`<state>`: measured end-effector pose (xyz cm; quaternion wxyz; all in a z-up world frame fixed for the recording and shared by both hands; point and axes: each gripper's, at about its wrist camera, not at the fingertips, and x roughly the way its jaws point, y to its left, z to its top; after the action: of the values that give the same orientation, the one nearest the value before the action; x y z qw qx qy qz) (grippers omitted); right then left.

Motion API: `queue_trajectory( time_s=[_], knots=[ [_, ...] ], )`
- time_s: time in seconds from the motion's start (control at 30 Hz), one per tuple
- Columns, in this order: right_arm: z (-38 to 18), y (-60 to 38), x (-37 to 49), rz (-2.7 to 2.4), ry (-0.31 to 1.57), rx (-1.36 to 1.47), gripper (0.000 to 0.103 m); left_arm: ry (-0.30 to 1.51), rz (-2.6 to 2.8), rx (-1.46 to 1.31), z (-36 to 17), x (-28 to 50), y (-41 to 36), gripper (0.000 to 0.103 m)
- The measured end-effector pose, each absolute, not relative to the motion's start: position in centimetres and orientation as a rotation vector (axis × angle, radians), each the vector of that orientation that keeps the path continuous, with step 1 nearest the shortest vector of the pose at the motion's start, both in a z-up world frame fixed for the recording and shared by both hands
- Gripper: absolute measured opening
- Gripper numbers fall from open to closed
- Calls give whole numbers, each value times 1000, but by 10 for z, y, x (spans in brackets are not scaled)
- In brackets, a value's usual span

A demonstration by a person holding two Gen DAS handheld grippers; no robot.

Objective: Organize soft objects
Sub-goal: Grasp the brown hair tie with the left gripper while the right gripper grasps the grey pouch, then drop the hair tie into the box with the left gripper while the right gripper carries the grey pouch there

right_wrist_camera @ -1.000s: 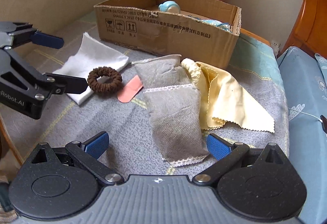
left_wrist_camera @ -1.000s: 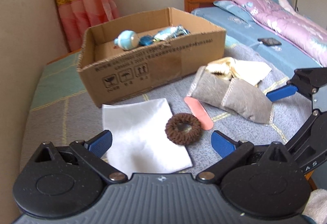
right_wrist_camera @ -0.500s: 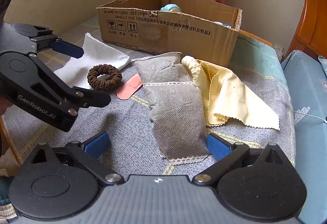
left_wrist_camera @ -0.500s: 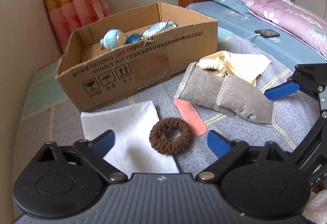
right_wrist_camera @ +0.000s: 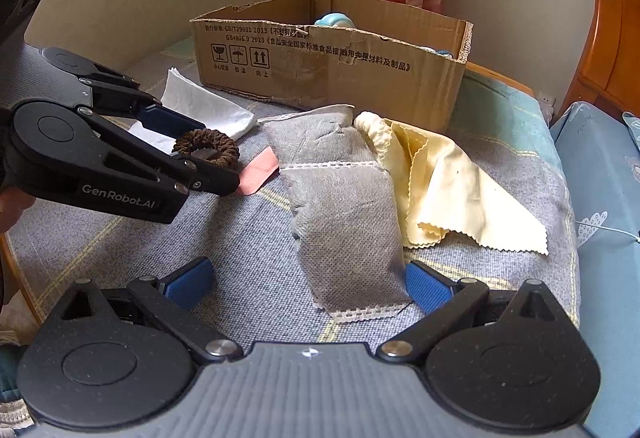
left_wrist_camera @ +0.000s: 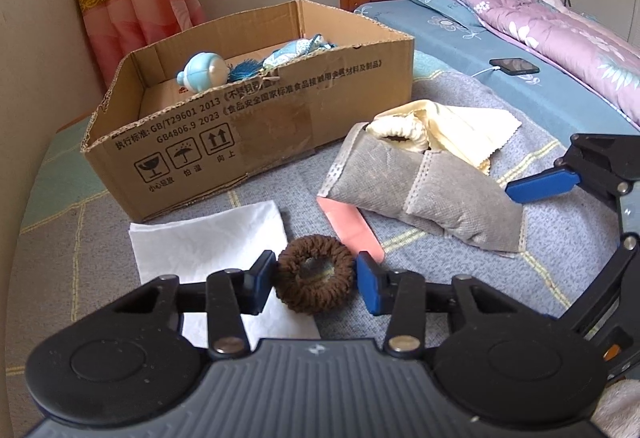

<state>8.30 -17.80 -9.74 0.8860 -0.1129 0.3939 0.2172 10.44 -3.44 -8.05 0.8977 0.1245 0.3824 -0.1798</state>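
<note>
Here, brown hair scrunchie (left_wrist_camera: 315, 285) on the grey blanket (left_wrist_camera: 460, 290), half over a white tissue (left_wrist_camera: 208, 238), just beside a pink strip (left_wrist_camera: 352, 226). Bracketed by the left gripper (left_wrist_camera: 316, 284), jaws just closing in, blue pads (left_wrist_camera: 366, 282) against its sides. Farther right, grey pouch (right_wrist_camera: 344, 222) over a yellow cloth (right_wrist_camera: 452, 194). Right gripper (right_wrist_camera: 306, 284) spread wide around the pouch's near end, pressing nothing. Behind, cardboard box (left_wrist_camera: 280, 122) holding a blue toy (left_wrist_camera: 202, 72).
</note>
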Motion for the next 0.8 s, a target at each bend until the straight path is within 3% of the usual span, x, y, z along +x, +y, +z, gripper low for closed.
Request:
queue_trajectory(
  time_s=[0.4, 0.67, 0.8],
  knots=[
    [-94, -177, 100, 432, 785, -229, 102, 805, -376, 221, -78, 103, -26, 42],
    [-91, -179, 109, 431, 783, -234, 66, 809, -383, 202, -77, 103, -23, 42],
    [-88, -181, 105, 416, 782, -232, 55, 812, -389, 202, -76, 103, -24, 42]
  ],
)
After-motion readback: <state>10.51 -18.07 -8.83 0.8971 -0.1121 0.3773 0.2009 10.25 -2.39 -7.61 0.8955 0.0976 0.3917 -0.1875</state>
